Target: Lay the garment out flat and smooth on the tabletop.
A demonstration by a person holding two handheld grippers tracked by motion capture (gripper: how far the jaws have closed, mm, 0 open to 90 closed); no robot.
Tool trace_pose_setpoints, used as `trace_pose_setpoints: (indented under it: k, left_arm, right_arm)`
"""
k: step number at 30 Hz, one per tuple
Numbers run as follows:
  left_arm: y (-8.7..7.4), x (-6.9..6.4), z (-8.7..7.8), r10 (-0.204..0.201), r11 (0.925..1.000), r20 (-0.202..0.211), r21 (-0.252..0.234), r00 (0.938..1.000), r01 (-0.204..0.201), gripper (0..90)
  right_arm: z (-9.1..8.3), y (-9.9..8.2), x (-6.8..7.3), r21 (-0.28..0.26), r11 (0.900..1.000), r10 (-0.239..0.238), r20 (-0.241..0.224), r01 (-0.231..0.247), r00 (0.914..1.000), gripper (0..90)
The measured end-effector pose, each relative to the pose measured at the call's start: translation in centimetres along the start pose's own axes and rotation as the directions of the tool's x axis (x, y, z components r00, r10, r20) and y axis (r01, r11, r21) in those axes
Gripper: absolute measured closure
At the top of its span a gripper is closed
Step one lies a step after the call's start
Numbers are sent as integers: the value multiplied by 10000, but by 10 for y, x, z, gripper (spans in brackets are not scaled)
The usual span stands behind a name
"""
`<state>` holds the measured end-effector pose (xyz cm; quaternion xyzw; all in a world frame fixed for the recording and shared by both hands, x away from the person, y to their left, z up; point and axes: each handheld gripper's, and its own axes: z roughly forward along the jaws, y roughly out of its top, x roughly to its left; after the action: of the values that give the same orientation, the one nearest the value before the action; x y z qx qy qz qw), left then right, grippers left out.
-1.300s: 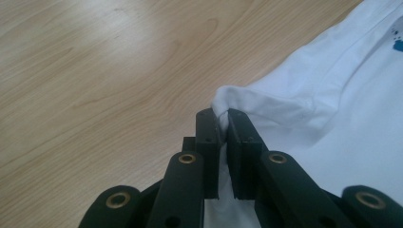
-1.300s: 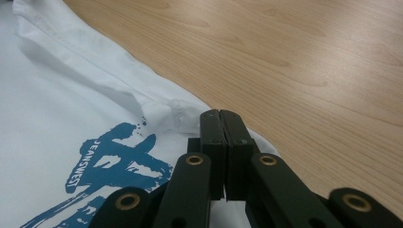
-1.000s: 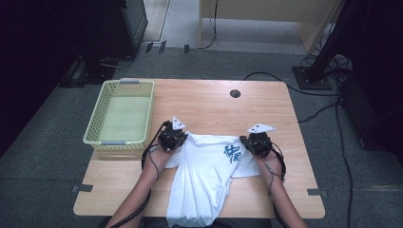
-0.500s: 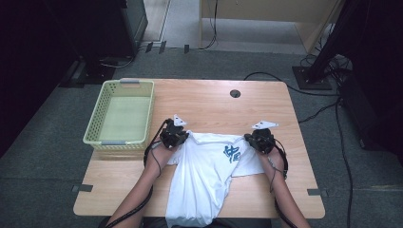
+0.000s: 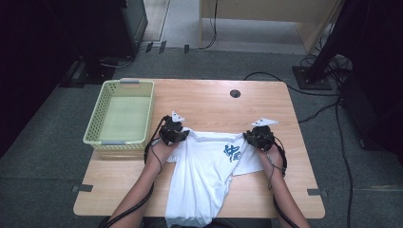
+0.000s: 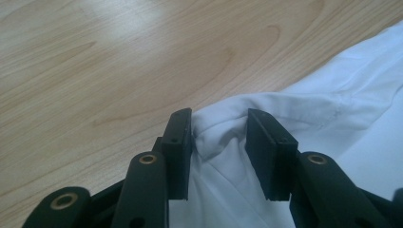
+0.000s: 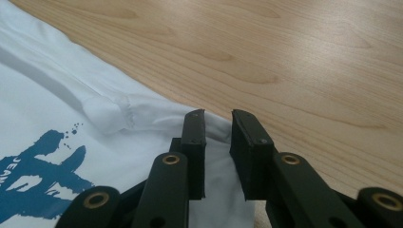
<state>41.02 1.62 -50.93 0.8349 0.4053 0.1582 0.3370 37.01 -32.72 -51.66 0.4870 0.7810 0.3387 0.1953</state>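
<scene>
On the wooden surface point(image 5: 199, 102) a white T-shirt point(image 5: 204, 171) lies spread, its shoulder folds between the just-opening, loosened jaws of the left claw point(image 6: 218, 130) and right claw point(image 7: 217, 124).

Both grippers all black: left gripper point(image 5: 174, 130), right gripper point(image 5: 258, 136). Each carries a pale grey three-cornered plate on top and trails a thin black cable back along the forearm. Jaws are flat rectangular black blocks, a small screw hole in each, on link arms with brass-ringed pivots. Forearms bare, no sleeves visible.
</scene>
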Motion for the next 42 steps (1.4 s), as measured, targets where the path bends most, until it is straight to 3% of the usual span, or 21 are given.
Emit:
trace_pose_setpoints:
  k: [7, 12, 21, 24, 27, 33, 42]
  left_arm:
    - [0, 8, 3, -371, 9993, -296, -62, 9989, 369, 506]
    - [1, 11, 5, -423, 9991, -446, -80, 9981, 420, 424]
    - [7, 14, 10, -356, 9994, -644, -46, 9973, 353, 381]
    - [9, 14, 12, -367, 9993, -701, -37, 9969, 365, 356]
    - [11, 16, 15, -468, 9989, -729, -40, 9962, 466, 335]
    - [14, 17, 19, -561, 9984, -819, -88, 9951, 556, 311]
    - [16, 11, 9, -520, 9979, -289, -404, 9982, 508, 313]
  right_arm:
    - [5, 4, 1, -46, 9997, 225, 236, -224, 9995, 628]
    - [9, 7, 1, -129, 9990, 423, 357, -418, 9985, 569]
    - [17, 14, -2, -114, 9982, 604, 724, -597, 9955, 479]
    - [18, 15, -5, -105, 9979, 653, 947, -646, 9934, 406]
    - [19, 15, -9, -160, 9954, 958, 898, -948, 9913, 391]
    - [15, 18, -8, -474, 9945, 974, 807, -938, 9920, 393]
    - [2, 17, -1, -589, 9954, 765, 237, -750, 9968, 586]
